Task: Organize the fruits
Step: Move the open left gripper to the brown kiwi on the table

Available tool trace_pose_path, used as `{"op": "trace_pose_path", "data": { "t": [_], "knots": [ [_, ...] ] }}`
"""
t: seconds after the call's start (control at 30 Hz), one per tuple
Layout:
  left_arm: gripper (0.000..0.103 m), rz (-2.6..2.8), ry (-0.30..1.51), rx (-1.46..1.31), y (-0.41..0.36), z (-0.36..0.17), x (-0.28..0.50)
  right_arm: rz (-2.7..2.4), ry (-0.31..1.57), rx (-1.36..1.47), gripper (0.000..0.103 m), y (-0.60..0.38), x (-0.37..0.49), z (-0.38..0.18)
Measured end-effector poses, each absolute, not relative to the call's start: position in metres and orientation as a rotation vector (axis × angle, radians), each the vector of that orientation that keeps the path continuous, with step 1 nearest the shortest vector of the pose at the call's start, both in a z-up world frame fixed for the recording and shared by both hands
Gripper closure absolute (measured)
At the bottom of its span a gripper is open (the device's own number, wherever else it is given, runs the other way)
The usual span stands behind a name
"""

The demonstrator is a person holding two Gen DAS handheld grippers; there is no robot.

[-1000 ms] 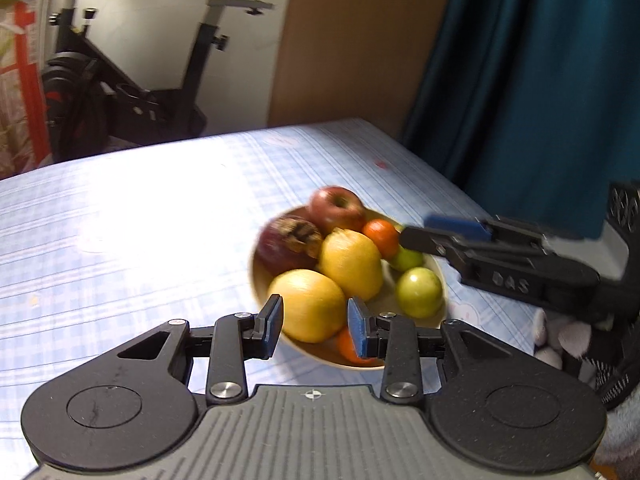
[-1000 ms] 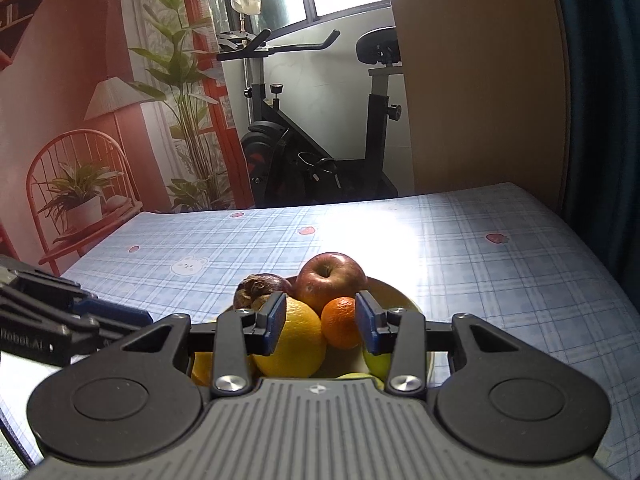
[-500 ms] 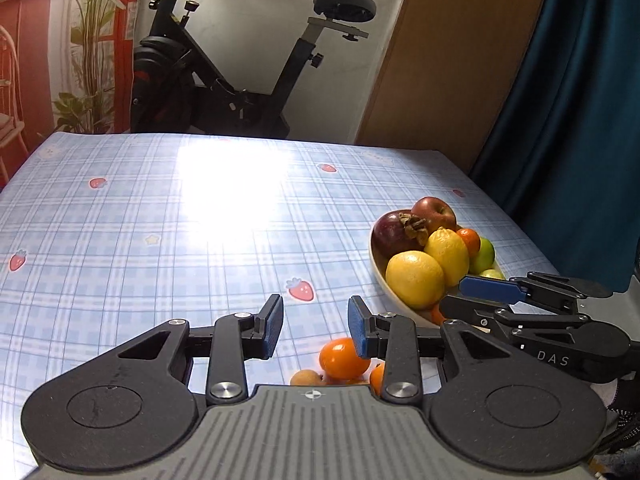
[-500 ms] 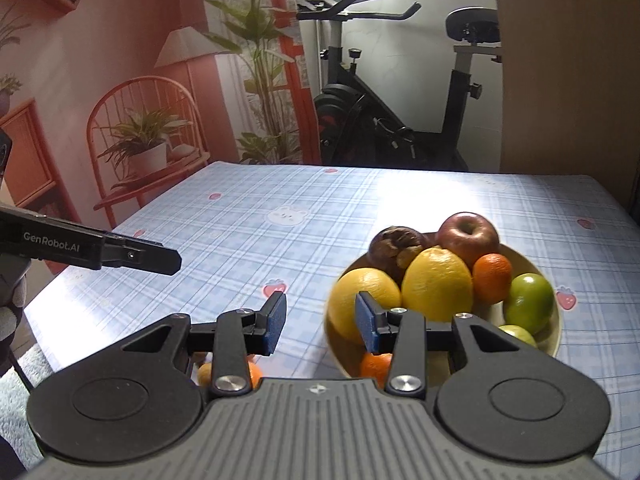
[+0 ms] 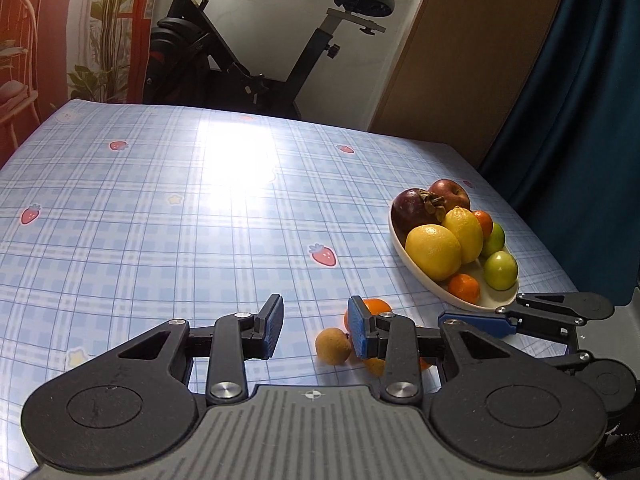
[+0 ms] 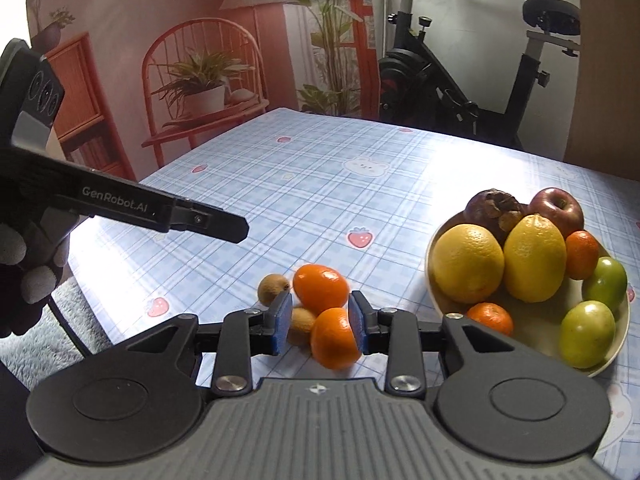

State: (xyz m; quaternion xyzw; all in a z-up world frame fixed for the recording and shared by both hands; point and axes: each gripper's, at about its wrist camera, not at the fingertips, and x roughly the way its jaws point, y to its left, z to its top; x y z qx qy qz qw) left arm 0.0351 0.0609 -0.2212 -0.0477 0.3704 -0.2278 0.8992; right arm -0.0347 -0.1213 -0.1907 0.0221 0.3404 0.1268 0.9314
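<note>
A cream bowl [image 6: 532, 330] [image 5: 404, 246] on the blue plaid tablecloth holds lemons, an apple, mandarins, green fruits and a dark fruit. Loose on the cloth lie two oranges [image 6: 321, 288] [image 6: 335, 337] and two brown kiwis [image 6: 273, 287] [image 6: 301, 319]. My right gripper [image 6: 319, 324] is open above the table, its jaws on either side of the nearer orange without pinching it. My left gripper [image 5: 314, 330] is open and empty above the cloth, left of a kiwi [image 5: 333, 346] and an orange [image 5: 374, 307]. The right gripper shows in the left wrist view [image 5: 520, 318].
The table's near edge lies just below the loose fruits, with grey carpet [image 6: 36, 344] beyond it. An exercise bike [image 5: 256, 64] stands behind the table. A red chair with potted plants [image 6: 200, 92] is at the far left, a dark curtain [image 5: 580, 140] on the right.
Both grippers have pulled back from the bowl toward the table's near edge. The loose oranges and kiwis have come into view, and the right gripper now straddles an orange.
</note>
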Motion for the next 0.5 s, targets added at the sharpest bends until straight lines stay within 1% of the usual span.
{"op": "trace_pose_path", "data": {
  "t": [0.17, 0.5],
  "knots": [
    [0.066, -0.475, 0.779, -0.098, 0.059, -0.225, 0.035, 0.291, 0.733, 0.047, 0.079, -0.115, -0.034, -0.198],
    [0.066, -0.473, 0.793, -0.118, 0.062, -0.227, 0.037, 0.287, 0.818, 0.067, 0.08, -0.116, -0.025, -0.213]
  ]
}}
